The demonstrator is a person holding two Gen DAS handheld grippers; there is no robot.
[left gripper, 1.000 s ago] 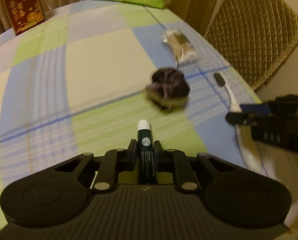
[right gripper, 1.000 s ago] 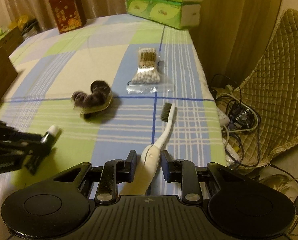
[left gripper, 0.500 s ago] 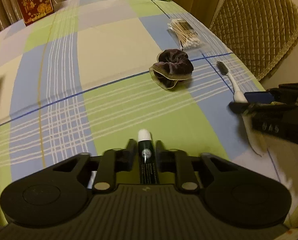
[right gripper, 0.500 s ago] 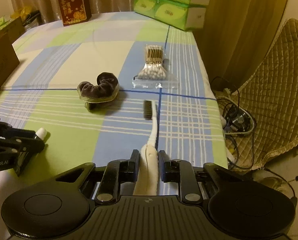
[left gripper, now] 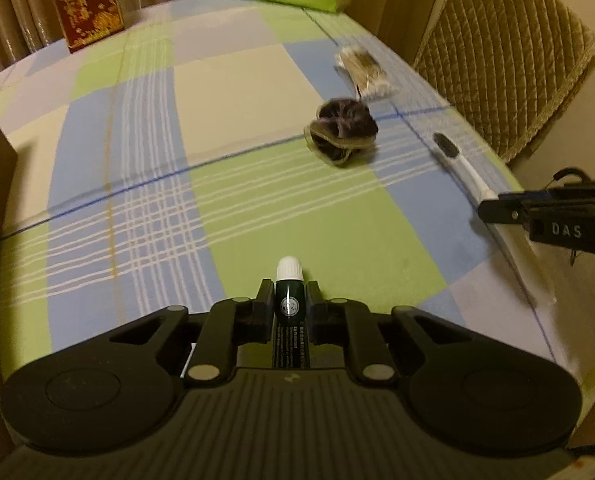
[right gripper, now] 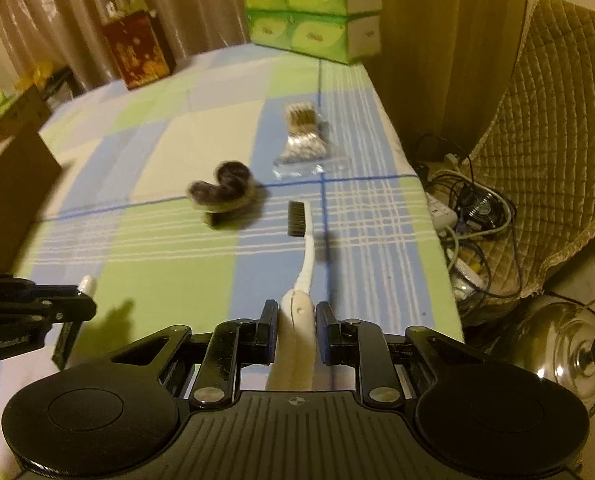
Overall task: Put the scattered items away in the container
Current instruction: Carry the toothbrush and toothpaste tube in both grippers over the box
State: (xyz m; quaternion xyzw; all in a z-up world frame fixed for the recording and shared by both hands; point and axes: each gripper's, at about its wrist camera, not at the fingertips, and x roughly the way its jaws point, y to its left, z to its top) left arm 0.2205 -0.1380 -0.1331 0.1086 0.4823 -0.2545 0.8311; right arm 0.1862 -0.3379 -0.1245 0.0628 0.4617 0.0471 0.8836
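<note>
Both pinch: left hand-held gripper (left gripper: 290, 306) clamps tube (left gripper: 290, 300); right hand-held gripper (right gripper: 296, 322) clamps toothbrush (right gripper: 302, 276).

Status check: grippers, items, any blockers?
Left gripper shut on tube. Right gripper shut on toothbrush, lifted off the table. Scrunchie and swab bag still on cloth. Nothing in the way.

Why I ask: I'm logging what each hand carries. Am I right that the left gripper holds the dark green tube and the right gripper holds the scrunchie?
Not quite. The left gripper does hold the dark green tube, but the right gripper is clamped on the white toothbrush, as the right wrist view shows. The scrunchie lies on the tablecloth.
</note>
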